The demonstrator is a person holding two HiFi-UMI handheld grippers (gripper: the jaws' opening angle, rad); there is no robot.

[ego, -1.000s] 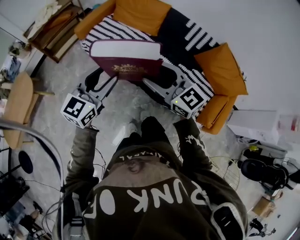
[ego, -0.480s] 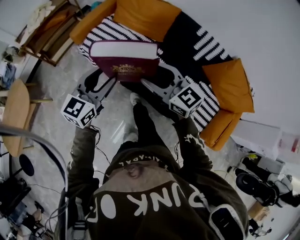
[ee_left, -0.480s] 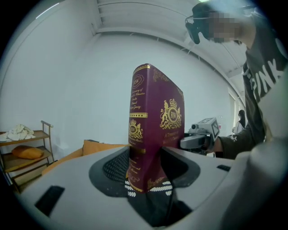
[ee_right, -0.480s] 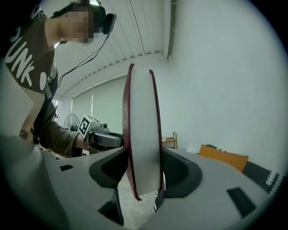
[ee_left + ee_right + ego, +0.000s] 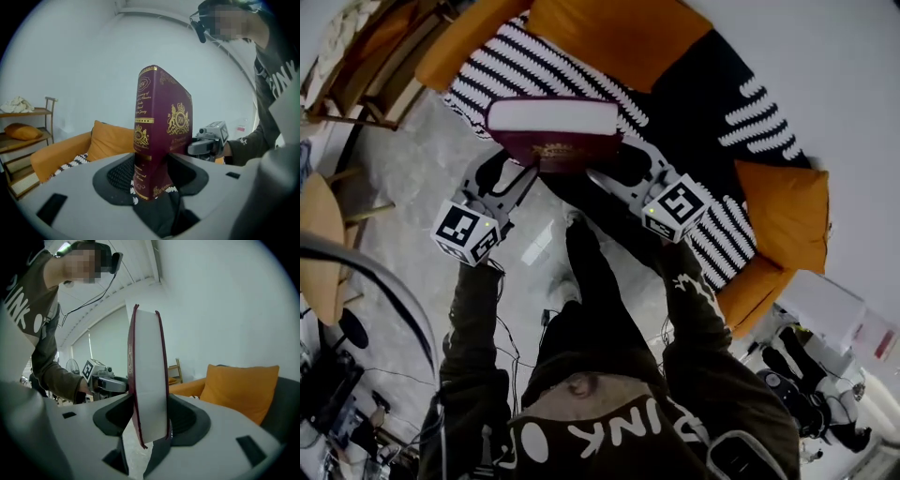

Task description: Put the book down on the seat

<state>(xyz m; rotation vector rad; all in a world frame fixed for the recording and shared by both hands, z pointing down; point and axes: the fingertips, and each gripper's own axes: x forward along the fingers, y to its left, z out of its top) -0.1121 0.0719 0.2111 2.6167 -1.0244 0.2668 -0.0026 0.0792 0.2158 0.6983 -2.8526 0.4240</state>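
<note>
Above the front edge of the black-and-white striped seat (image 5: 511,70) of an orange sofa (image 5: 469,36), the thick maroon hardcover book with gold lettering (image 5: 553,148) is held upright in the air by both grippers, clear of the seat. In the head view its pale page block is uppermost and its crested cover is turned toward the person.

Left gripper (image 5: 523,174): the grey fingers (image 5: 79,192) pinch the lower part of the book at its spine end. Their dark pads (image 5: 117,176) press against the two covers. The gold-printed spine faces this gripper's camera, and striped fabric shows below the book's lower edge.

Right gripper (image 5: 602,176): the fingers (image 5: 211,427) pinch the opposite, open end of the book. The white fore-edge (image 5: 149,380) fills the gap between the pads, with a maroon cover edge on either side.

The two grippers reach in from opposite sides, their marker cubes nearest the person, and each is visible in the other's view beyond the book.

Surroundings: an orange back cushion (image 5: 614,33) lies behind the seat, and a second orange cushion (image 5: 783,202) sits at the sofa's far right. A wooden shelf unit (image 5: 370,70) stands beside the sofa's left arm on the grey stone floor (image 5: 417,178). The person, in an olive sweatshirt with white lettering (image 5: 609,427), stands facing the seat.
</note>
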